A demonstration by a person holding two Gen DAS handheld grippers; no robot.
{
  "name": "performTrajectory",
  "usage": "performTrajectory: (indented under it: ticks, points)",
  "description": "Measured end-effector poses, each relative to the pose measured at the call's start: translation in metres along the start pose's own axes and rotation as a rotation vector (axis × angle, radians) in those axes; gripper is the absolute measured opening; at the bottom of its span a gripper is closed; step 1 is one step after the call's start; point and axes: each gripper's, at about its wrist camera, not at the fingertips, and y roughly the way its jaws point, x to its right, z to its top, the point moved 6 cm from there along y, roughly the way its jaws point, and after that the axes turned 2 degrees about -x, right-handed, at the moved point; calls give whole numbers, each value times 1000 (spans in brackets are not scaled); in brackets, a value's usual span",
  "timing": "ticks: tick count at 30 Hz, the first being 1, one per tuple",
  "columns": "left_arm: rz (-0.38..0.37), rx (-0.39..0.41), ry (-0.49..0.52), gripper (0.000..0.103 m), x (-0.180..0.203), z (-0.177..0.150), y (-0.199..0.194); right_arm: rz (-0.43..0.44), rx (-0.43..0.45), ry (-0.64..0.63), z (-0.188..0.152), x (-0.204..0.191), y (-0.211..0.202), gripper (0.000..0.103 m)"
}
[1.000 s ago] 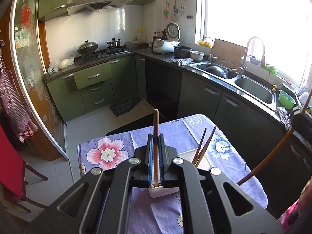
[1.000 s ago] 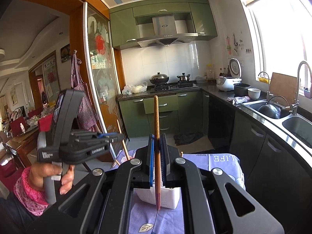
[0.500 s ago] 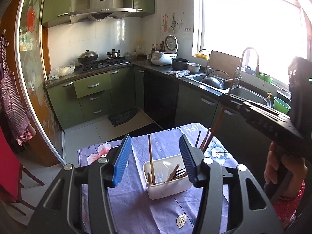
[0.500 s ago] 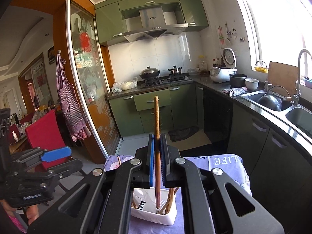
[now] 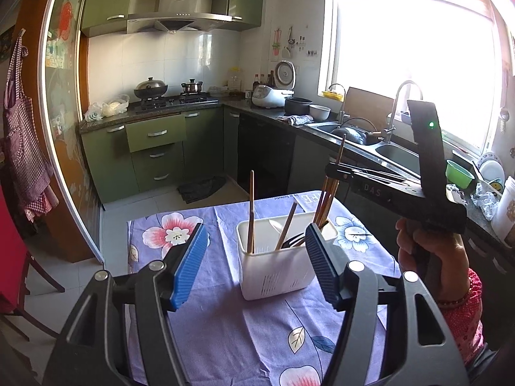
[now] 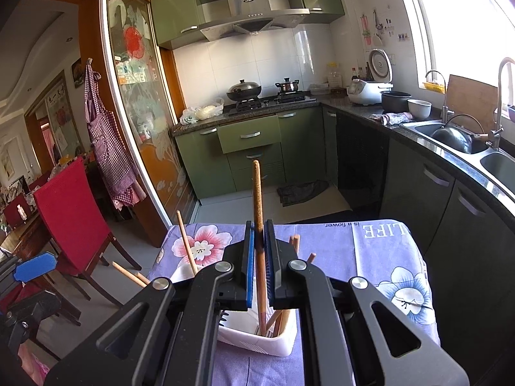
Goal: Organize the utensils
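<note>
My right gripper [image 6: 257, 276] clamps a chopstick [image 6: 257, 199] over the white holder [image 5: 276, 273], my left gripper [image 5: 254, 263] has just opened empty; next I lower and release

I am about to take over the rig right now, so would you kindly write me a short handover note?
Left gripper: open, nothing in it; its jaws have just been opening after leaving a chopstick upright in the white holder.
Right gripper: shut on a brown chopstick, its lower tip already inside the holder.
The holder stands on the flowered tablecloth, with several chopsticks and a dark fork inside.
Left to do: release the right chopstick into the holder. No other loose utensils are visible on the cloth.
</note>
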Motion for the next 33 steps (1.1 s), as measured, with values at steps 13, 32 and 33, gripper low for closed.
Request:
performTrajectory:
  ticks: [13, 32, 33]
  points:
    - [22, 0, -44, 71, -11, -33, 3, 34, 34, 23, -41, 1, -52, 25]
    - [37, -13, -56, 82, -3, -117, -15, -101, 70, 11, -201, 12, -148, 99]
    - [44, -4, -58, 83, -3, -118, -19, -109, 96, 0, -203, 9, -155, 98]
